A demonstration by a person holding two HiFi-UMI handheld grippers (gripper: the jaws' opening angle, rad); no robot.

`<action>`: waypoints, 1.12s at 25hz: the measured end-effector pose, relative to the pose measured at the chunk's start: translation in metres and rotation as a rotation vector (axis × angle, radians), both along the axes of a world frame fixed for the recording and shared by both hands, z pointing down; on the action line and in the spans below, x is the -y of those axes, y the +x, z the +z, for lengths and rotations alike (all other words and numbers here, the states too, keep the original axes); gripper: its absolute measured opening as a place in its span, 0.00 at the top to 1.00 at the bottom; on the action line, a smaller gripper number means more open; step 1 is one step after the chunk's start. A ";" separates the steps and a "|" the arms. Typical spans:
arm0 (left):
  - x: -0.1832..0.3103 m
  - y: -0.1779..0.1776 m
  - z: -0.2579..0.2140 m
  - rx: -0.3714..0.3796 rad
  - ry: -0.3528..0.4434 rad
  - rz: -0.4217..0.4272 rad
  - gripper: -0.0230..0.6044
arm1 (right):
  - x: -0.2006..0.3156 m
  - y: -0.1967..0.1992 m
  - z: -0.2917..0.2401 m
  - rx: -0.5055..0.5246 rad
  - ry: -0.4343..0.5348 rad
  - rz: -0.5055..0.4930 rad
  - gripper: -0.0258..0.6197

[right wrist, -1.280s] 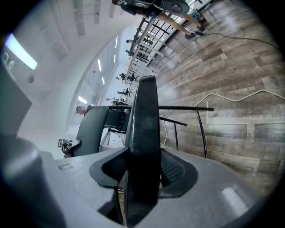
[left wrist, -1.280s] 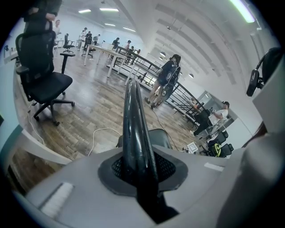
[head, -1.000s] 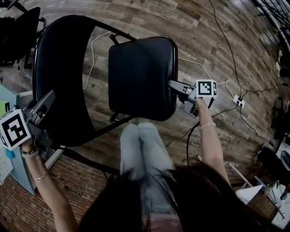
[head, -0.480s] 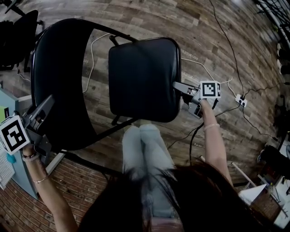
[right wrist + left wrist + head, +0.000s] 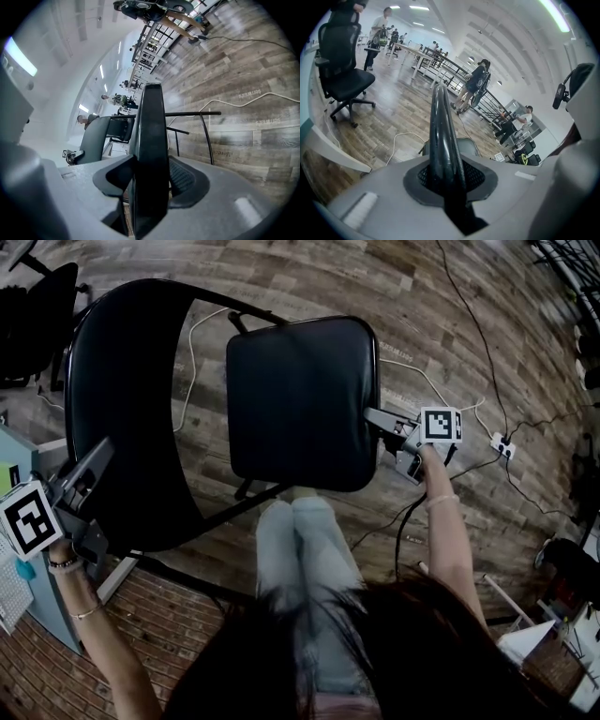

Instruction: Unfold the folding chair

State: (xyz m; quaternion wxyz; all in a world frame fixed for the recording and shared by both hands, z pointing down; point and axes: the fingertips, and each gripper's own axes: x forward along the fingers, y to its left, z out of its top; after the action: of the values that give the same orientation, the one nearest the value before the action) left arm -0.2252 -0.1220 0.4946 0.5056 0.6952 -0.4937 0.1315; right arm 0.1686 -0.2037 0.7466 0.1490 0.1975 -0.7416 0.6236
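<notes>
Clamping backrest (image 5: 122,409) is left hand-held gripper (image 5: 101,452); right hand-held gripper (image 5: 377,418), just opened, straddles seat (image 5: 300,399).

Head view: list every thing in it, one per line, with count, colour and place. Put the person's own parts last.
folding chair: one, black, centre
office chair: one, black, top left
white cable: one, on the floor behind the folding chair
black cables: several, on the floor at right
power strip: one, white, on the floor at right
floor: brown wood planks, all round
legs: two, light trousers, below the seat
left tongs: one, grey, shut on the backrest rim
right tongs: one, grey, jaws have just been opening, seat edge between them
</notes>
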 end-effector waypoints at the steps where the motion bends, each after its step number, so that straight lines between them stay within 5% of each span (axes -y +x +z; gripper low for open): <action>1: -0.001 -0.001 0.001 -0.001 -0.001 -0.002 0.88 | 0.000 -0.004 -0.002 0.033 0.002 0.001 0.62; 28: -0.003 -0.007 0.022 -0.053 0.002 -0.003 0.88 | 0.002 0.032 0.031 -0.033 -0.019 0.085 0.61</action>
State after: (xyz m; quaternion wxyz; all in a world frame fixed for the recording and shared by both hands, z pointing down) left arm -0.2323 -0.1195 0.5170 0.5180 0.6982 -0.4814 0.1115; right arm 0.2008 -0.2054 0.7779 0.1367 0.2376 -0.7240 0.6330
